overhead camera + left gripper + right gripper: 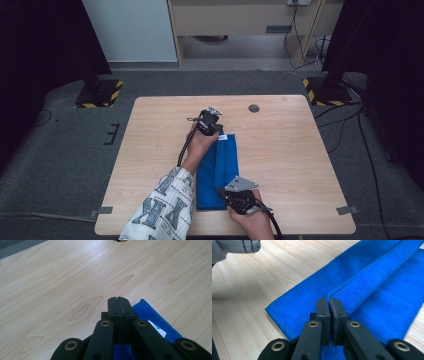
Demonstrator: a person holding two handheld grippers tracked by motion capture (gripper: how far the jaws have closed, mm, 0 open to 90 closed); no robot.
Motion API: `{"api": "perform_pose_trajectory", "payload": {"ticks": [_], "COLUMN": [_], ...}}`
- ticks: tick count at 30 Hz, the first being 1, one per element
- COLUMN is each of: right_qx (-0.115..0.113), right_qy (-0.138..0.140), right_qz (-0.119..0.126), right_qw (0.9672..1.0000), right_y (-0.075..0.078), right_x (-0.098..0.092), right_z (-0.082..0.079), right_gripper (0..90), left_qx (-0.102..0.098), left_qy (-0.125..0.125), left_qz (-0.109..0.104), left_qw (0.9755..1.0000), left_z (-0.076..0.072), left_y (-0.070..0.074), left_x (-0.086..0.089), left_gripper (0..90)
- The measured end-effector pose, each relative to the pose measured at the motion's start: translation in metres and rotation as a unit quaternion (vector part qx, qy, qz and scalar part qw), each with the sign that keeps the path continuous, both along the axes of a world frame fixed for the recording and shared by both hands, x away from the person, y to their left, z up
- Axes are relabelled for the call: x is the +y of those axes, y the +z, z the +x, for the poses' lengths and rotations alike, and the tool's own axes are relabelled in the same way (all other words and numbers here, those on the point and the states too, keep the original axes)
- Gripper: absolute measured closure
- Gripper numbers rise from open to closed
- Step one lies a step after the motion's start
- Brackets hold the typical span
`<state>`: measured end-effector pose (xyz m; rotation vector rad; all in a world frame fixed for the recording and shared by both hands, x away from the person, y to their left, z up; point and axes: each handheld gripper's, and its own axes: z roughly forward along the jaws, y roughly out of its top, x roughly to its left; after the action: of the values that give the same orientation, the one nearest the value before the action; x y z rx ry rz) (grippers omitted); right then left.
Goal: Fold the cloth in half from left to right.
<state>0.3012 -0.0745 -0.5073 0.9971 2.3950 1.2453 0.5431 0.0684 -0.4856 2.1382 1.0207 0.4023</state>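
On the table (pixel 280 145), the folded blue towel (pixel 220 172) is pinched by both grippers' closed fingers (pixel 337 312).

The high view is soft and low in detail, evenly lit over the table (pixel 280 150), with black, unlit curtains at the far left and right. Both gripper views are brighter, with a pale sheen on the wood far off. The nearest jaw links are blurred.
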Motion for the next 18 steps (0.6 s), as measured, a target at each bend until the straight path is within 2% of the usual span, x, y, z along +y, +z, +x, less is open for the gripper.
{"api": "perform_pose_trajectory", "payload": {"ticks": [3, 18], "right_qx": [0.0, 0.014], "right_qy": [-0.003, -0.009], "right_qz": [0.002, -0.004], "right_qw": [1.0, 0.9998], "right_y": [0.001, -0.003], "right_x": [-0.004, -0.02], "right_z": [0.0, 0.001], "right_gripper": [86.5, 83.6], "left_qx": [-0.001, 0.008], "left_qy": [-0.001, 0.001], "left_qz": [-0.006, -0.006], "left_qw": [1.0, 1.0], "left_z": [0.0, 0.002], "left_y": [0.0, -0.008], "left_x": [-0.003, -0.018], "left_gripper": [89.2, 89.1]}}
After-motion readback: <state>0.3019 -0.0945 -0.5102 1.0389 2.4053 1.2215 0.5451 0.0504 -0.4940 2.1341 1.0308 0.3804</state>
